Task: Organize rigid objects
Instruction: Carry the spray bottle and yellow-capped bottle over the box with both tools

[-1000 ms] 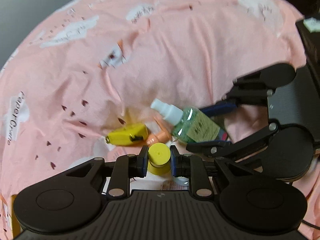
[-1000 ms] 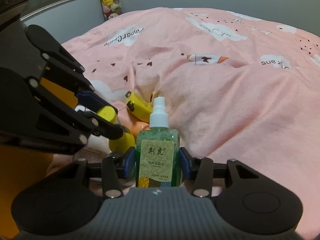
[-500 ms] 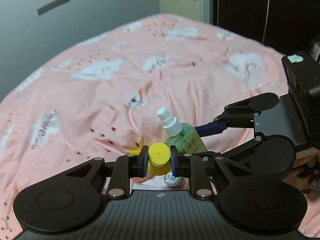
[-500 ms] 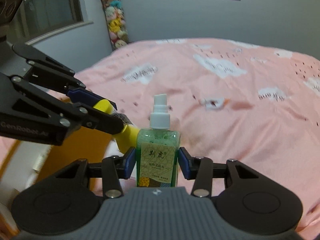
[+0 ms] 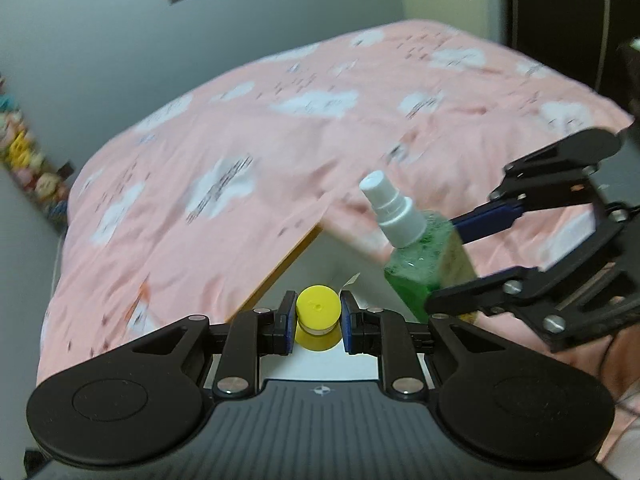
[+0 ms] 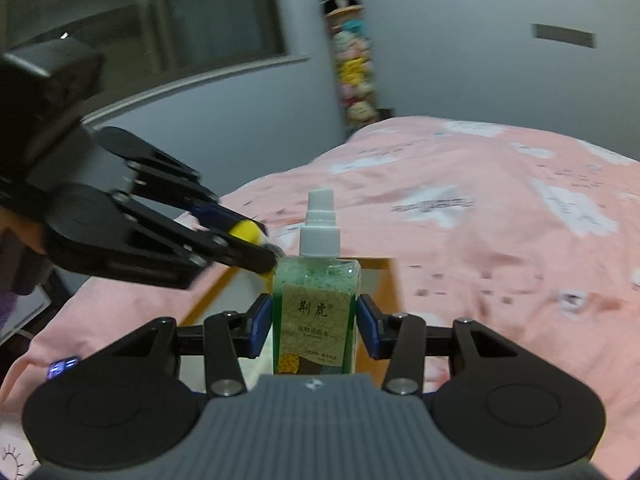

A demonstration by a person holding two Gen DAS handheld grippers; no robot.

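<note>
My left gripper (image 5: 318, 322) is shut on a small yellow bottle (image 5: 318, 314) by its cap and holds it over the white inside of an orange-rimmed box (image 5: 280, 268). My right gripper (image 6: 314, 324) is shut on a green spray bottle (image 6: 316, 304) with a white pump top, held upright. The spray bottle also shows in the left wrist view (image 5: 424, 248), tilted, just right of the yellow bottle. The left gripper with the yellow bottle (image 6: 246, 232) shows in the right wrist view, close to the spray bottle's left shoulder.
A pink bedspread with white clouds (image 5: 280, 128) covers the bed around the box (image 6: 384, 276). A grey wall stands behind. A column of plush toys (image 6: 352, 68) hangs in the corner. A window (image 6: 160, 28) is at the left.
Both grippers have lifted their bottles off the bedspread and swung over to the orange-rimmed box. The items left on the bed are out of view.
</note>
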